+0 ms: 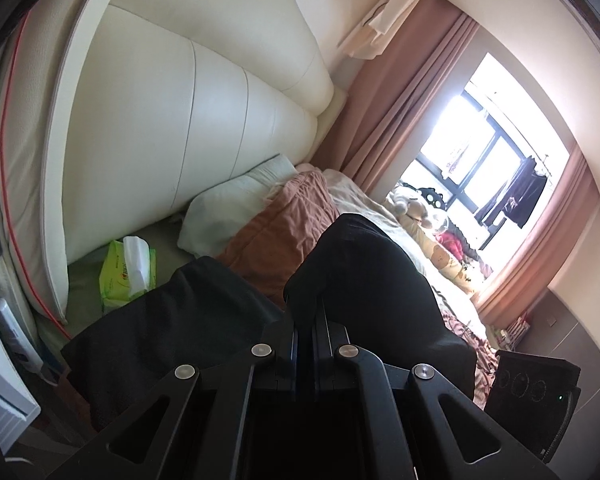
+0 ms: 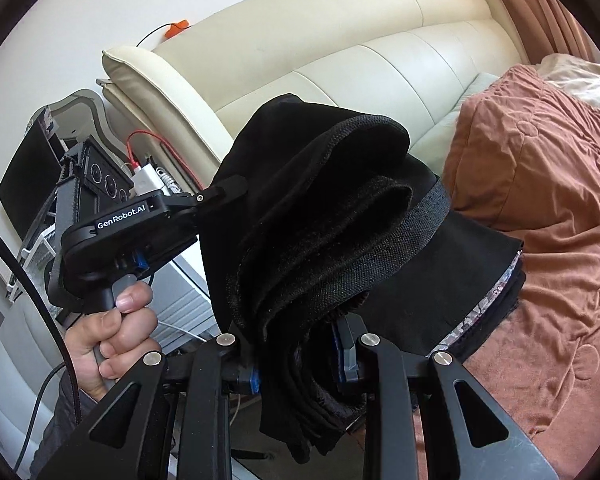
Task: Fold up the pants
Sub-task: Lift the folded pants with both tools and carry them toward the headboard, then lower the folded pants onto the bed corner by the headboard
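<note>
Black pants (image 1: 372, 264) hang bunched in the air over the bed, held by both grippers. In the left wrist view my left gripper (image 1: 306, 308) is shut on a thin edge of the black cloth, which hides its fingertips. In the right wrist view my right gripper (image 2: 300, 364) is shut on a thick folded bundle of the pants (image 2: 320, 216), whose ribbed waistband (image 2: 400, 232) crosses the bundle. The blue pads (image 2: 345, 354) press the cloth from both sides. A hand (image 2: 112, 332) holds the left gripper (image 2: 224, 192) at the left, its finger reaching into the cloth.
A cream padded headboard (image 1: 204, 128) stands behind the bed. A green tissue pack (image 1: 128, 272), a white pillow (image 1: 236, 204) and a brown quilt (image 2: 540, 184) lie on the bed. Pink curtains (image 1: 412, 92) frame a bright window (image 1: 488, 148). Cables and a white charger (image 2: 148, 178) sit at the bedside.
</note>
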A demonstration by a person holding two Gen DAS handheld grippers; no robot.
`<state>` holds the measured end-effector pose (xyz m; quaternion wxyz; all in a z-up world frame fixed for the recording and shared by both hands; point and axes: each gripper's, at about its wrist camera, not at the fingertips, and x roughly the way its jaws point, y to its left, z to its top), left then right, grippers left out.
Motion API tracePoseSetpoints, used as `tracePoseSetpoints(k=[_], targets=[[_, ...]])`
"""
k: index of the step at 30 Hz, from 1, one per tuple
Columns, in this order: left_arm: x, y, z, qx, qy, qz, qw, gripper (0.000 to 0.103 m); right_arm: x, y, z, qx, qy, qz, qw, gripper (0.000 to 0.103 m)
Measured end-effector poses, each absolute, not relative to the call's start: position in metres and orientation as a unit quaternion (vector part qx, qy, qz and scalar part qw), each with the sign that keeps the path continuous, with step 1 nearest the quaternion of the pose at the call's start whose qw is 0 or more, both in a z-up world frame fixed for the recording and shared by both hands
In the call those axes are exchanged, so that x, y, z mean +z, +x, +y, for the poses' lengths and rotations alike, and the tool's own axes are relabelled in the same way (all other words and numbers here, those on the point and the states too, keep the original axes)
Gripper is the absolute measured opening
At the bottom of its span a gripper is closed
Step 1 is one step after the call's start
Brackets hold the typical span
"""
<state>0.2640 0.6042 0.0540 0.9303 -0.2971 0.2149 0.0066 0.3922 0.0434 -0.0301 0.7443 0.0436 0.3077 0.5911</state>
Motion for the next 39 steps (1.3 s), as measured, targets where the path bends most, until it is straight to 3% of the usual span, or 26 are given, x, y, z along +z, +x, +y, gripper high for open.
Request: tracePoseSetpoints(k=[25, 27, 29, 31, 34, 39], targets=[[-0.008, 0.399, 0.606, 0.082, -0.252, 0.314, 0.912, 0.004, -0.108, 0.481, 0.07, 0.584, 0.146, 0.399, 0.691, 0.023], [-0.015, 0.41, 0.606, 0.098, -0.245, 0.335, 0.905, 0.005, -0.112, 0.483, 0.07, 0.58, 0.147, 0.404, 0.691, 0.026], [-0.02, 0.415, 0.609, 0.121, -0.244, 0.351, 0.896, 0.009, -0.116, 0.486, 0.071, 0.577, 0.144, 0.414, 0.69, 0.029], [-0.021, 0.412, 0.614, 0.14, -0.247, 0.349, 0.893, 0.026, -0.123, 0.489, 0.076, 0.574, 0.14, 0.432, 0.681, 0.043], [-0.017, 0.399, 0.621, 0.152, -0.255, 0.334, 0.895, 0.044, -0.131, 0.499, 0.072, 0.567, 0.156, 0.458, 0.667, 0.044], [-0.019, 0.383, 0.622, 0.147, -0.247, 0.34, 0.895, 0.046, -0.128, 0.512, 0.063, 0.554, 0.173, 0.46, 0.672, 0.049]])
